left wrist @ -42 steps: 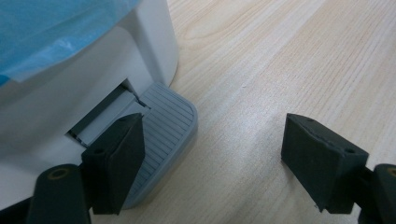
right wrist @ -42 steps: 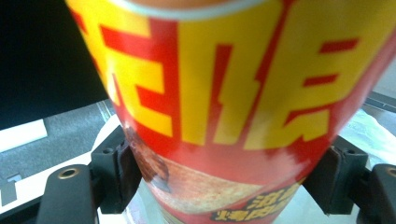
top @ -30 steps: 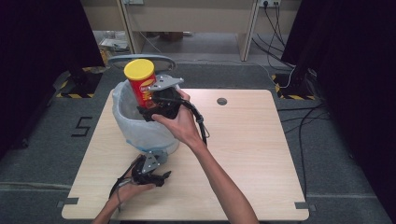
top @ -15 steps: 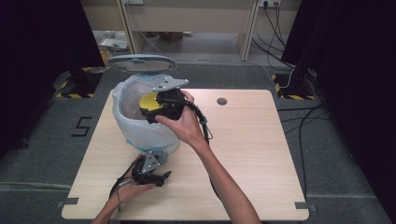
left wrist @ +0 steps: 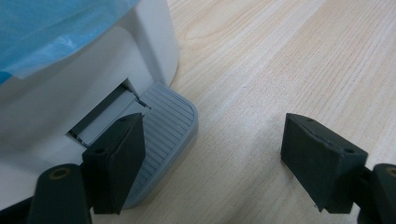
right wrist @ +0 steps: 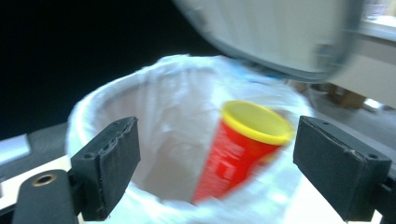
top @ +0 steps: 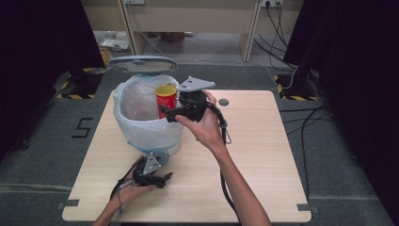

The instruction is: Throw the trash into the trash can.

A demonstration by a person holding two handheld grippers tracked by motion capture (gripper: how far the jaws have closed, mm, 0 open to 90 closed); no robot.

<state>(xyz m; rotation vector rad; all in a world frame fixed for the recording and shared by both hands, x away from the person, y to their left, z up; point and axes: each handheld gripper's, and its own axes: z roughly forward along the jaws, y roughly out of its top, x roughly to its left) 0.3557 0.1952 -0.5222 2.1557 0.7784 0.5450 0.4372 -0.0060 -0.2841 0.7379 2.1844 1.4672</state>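
Inside bin (top: 141,134), can (top: 166,100) seemingly released now

Setting was lab or test bay, not home. Wooden table (top: 263,155) stood alone on grey carpet. Black curtains (top: 42,61) hung on both sides. Hazard tape (top: 70,96) marked floor; figure "5" (top: 83,128) was taped beside table. Cables (top: 301,70) ran to wall sockets. Beige benches (top: 188,21) lined back.

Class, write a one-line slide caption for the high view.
Open right claw beside red can standing in lined bin.
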